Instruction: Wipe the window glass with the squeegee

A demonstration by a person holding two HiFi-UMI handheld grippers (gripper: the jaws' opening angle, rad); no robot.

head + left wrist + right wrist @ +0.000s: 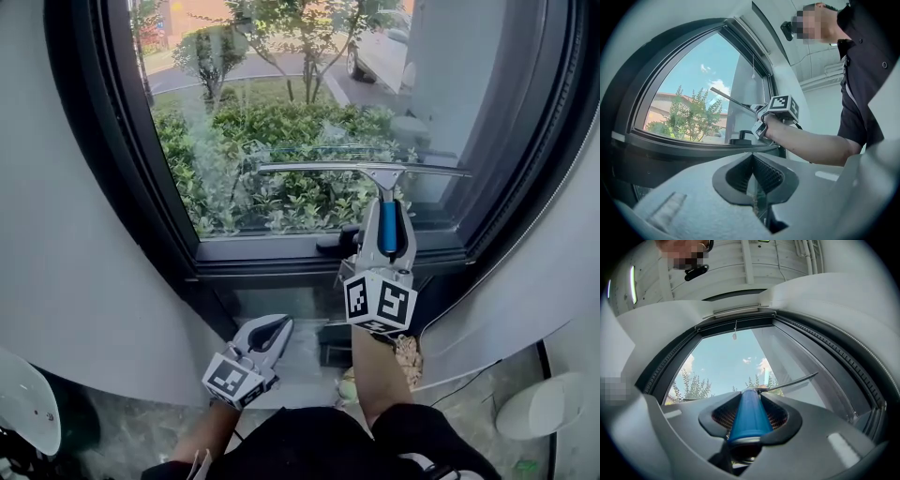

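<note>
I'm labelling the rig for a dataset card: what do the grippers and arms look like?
The left gripper and right gripper each have pale grey shells, black ribbed claw pads and a white cube with black square markers. The person wears a black short-sleeved shirt.

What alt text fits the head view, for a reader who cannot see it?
Seen from above, the right gripper holds a blue-handled squeegee with its blade level across the lower window glass, shrubs and a parked car outside. The left gripper hangs lower, shut and empty, below the sill.
</note>
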